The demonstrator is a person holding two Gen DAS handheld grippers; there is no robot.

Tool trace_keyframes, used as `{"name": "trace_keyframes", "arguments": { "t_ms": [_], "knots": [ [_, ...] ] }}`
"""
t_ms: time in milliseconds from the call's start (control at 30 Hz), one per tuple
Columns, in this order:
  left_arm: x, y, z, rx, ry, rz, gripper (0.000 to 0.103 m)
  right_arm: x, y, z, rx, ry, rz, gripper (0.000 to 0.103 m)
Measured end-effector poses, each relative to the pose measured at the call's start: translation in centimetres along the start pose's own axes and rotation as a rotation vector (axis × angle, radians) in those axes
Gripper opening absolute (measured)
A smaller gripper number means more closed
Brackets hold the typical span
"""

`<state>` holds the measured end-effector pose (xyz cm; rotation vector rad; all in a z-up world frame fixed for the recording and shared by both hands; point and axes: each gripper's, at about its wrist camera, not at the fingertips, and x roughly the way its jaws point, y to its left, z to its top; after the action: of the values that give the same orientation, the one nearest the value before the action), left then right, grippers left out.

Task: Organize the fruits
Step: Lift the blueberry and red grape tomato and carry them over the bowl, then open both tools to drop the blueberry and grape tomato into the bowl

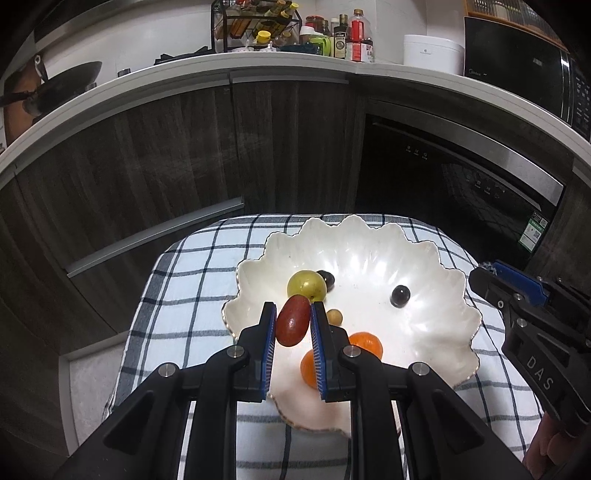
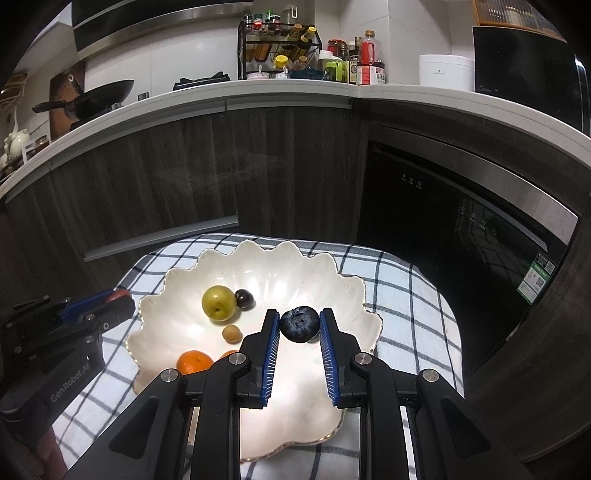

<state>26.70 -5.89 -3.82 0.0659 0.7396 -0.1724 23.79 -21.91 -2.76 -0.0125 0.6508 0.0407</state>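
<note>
A white scalloped bowl point(image 1: 424, 258) point(image 2: 184, 280) sits on a checked cloth. In it lie a yellow-green fruit point(image 1: 306, 285) point(image 2: 218, 302), a dark cherry point(image 1: 327, 277) point(image 2: 244, 298), a second dark round fruit point(image 1: 400, 296), a small tan fruit point(image 1: 334, 316) point(image 2: 232, 333) and two oranges point(image 1: 365, 345) point(image 2: 194, 362). My left gripper point(image 1: 293, 314) is shut on a red oblong fruit point(image 1: 293, 325) above the bowl's left side. My right gripper point(image 2: 299, 319) is shut on a dark blueberry point(image 2: 299, 324) above the bowl's right side.
The checked cloth point(image 1: 192, 280) point(image 2: 399, 295) covers a small table. Beyond it are dark wood cabinets point(image 1: 184, 147) and a built-in black appliance point(image 1: 461, 184). The counter above holds a wok point(image 1: 62, 85), a spice rack point(image 1: 255, 26), bottles and a white cooker point(image 1: 432, 51).
</note>
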Motion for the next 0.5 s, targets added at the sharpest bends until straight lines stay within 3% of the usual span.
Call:
{"name": "trace_keyframes", "arguments": {
  "t_ms": [300,367,400,500],
  "knots": [
    [2.7,-0.6,0.5,0.004,0.032,-0.009,0.021,2.2,-0.8,0.1,0.014,0.018,-0.007,0.024],
    [3.0,-0.8,0.5,0.009,0.034,-0.01,0.033,2.8,-1.1,0.1,0.016,0.028,-0.005,0.024],
    [3.0,-0.8,0.5,0.011,0.033,-0.007,0.044,2.9,-1.1,0.1,0.018,0.03,-0.004,0.024],
    [3.1,-0.8,0.4,0.018,0.028,0.015,0.054,3.3,-1.3,0.2,0.018,0.032,-0.006,0.029]
  ]
}}
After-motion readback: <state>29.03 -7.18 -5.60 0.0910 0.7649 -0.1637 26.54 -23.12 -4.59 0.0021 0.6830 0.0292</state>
